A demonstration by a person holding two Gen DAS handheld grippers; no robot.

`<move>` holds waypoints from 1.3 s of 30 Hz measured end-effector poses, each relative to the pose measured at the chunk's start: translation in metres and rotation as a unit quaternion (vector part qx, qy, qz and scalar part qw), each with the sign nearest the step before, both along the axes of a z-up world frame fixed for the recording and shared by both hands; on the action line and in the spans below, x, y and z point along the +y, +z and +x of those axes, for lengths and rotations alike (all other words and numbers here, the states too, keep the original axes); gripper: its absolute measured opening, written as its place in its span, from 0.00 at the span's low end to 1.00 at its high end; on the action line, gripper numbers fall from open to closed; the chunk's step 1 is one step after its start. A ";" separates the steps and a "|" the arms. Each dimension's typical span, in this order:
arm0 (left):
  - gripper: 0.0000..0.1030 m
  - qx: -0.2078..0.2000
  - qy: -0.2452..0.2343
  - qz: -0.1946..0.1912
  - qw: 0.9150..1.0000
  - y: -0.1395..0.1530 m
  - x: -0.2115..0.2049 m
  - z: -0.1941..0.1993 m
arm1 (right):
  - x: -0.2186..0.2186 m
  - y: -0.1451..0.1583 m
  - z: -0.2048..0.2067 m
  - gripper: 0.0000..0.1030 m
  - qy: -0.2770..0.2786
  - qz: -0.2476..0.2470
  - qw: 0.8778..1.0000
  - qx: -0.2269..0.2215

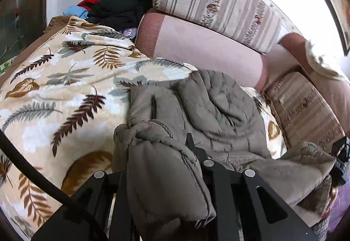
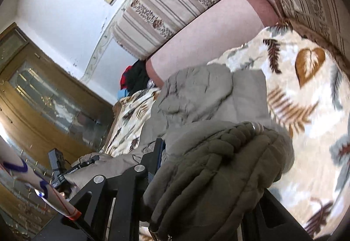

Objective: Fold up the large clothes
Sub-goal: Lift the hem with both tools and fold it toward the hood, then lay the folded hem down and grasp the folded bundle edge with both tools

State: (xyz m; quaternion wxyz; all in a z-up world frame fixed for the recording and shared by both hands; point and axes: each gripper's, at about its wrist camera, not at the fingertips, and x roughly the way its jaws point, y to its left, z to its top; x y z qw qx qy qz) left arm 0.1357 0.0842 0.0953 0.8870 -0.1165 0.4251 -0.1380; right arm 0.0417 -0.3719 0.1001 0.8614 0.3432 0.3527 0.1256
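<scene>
Quilted grey-brown fabric is filling both wrist views: a padded jacket (image 1: 210, 109) is lying partly spread on a leaf-print blanket (image 1: 65, 88) that is covering the seat of a sofa, in front of a pink bolster (image 1: 203, 48) and striped cushions (image 1: 214, 2). The left gripper (image 1: 166, 175) is clamping a thick bunched fold of the jacket's near edge, the cloth draping over and between its black fingers (image 1: 218, 179). The right gripper (image 2: 196, 175) is likewise clenching a wad of the same jacket (image 2: 207, 92), here a darker ribbed band, probably a cuff or hem, which is spilling over the jaws and hiding the fingertips. Both are gripping near portions while the rest of the garment is resting on the blanket. Judging from the puffed stitching, the jacket is going to handle as soft, bulky and springy rather than heavy; its padding is likely resisting a crisp crease, and its smooth shell may be slipping out of a shallow pinch. Taking hold at firm seamed edges, such as the hem, the cuffs or the shoulder seams, looks safer than pinching loose filling, with both grips kept level so the fold lands square. A heap of black, red and blue clothes (image 1: 109, 9) is sitting at the far end of the sofa, well apart.
</scene>
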 end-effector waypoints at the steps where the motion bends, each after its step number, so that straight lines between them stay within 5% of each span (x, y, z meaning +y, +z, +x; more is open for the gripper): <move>1: 0.18 0.003 0.003 0.002 1.000 0.000 -0.001 0.009 | -0.002 0.001 0.011 0.21 -0.004 -0.001 1.000 0.004; 11: 0.19 0.056 0.027 0.035 0.997 -0.015 -0.029 0.122 | -0.027 -0.015 0.115 0.23 -0.029 -0.001 0.998 0.055; 19: 0.22 0.108 0.053 0.065 0.991 -0.069 -0.053 0.204 | -0.051 -0.062 0.193 0.25 -0.063 0.027 0.991 0.115; 24: 0.28 0.138 0.065 0.028 0.988 -0.091 -0.049 0.222 | -0.058 -0.091 0.215 0.29 -0.075 0.041 0.987 0.135; 26: 0.37 0.134 0.050 -0.013 0.990 -0.083 -0.041 0.218 | -0.060 -0.090 0.213 0.38 -0.070 0.053 0.988 0.123; 28: 0.47 0.126 0.033 -0.068 0.989 -0.071 -0.031 0.209 | -0.062 -0.081 0.205 0.71 -0.064 0.070 0.991 0.094; 29: 0.57 0.120 0.023 -0.101 0.987 -0.065 -0.027 0.205 | -0.063 -0.074 0.201 0.80 -0.069 0.068 0.992 0.078; 30: 0.61 0.113 0.017 -0.126 0.985 -0.058 -0.024 0.200 | -0.064 -0.066 0.195 0.92 -0.079 0.059 0.993 0.059; 33: 0.68 0.085 0.012 -0.144 0.986 -0.037 -0.025 0.184 | -0.060 -0.039 0.180 0.94 -0.092 0.013 0.996 0.017; 39: 0.70 0.037 0.040 -0.016 0.998 -0.019 -0.066 0.158 | 0.001 -0.027 0.176 0.94 -0.042 -0.166 0.985 0.011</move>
